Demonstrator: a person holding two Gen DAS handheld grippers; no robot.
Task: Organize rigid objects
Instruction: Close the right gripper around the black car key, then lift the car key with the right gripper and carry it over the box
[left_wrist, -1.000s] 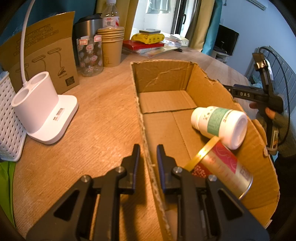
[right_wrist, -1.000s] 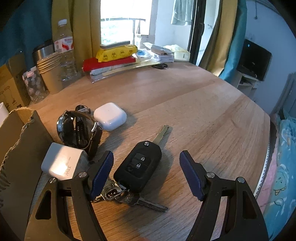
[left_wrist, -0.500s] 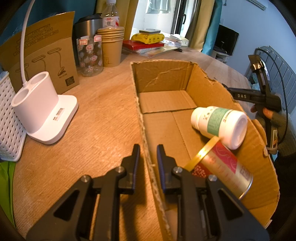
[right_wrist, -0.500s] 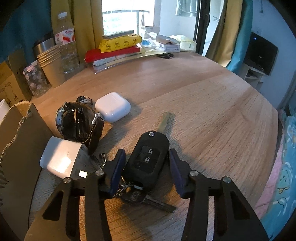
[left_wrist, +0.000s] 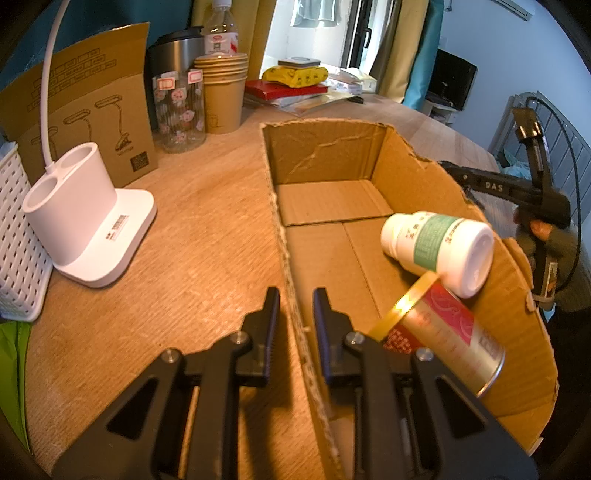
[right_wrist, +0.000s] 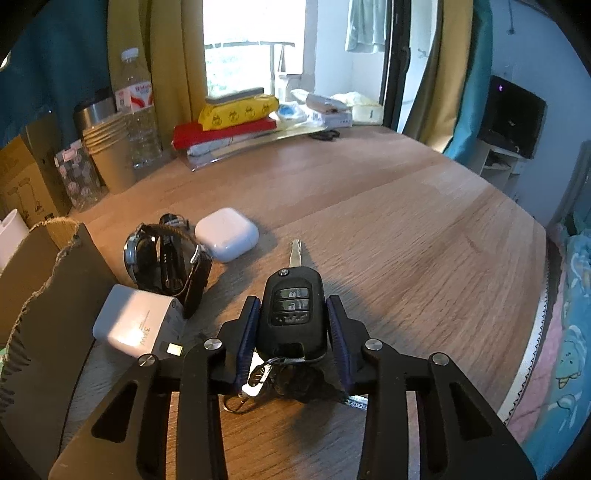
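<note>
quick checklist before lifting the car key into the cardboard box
1. Right gripper on the car key: ok, its fingers have just been closing and now press both sides of the fob.
2. Key ring free to follow: cannot tell, partly hidden.
3. Watch and white charger apart from the key: ok.
4. Left gripper steadying the cardboard box: ok, clamped on its near wall.
5. Room in the box: ok, bare floor behind the pill bottle and can.
</note>
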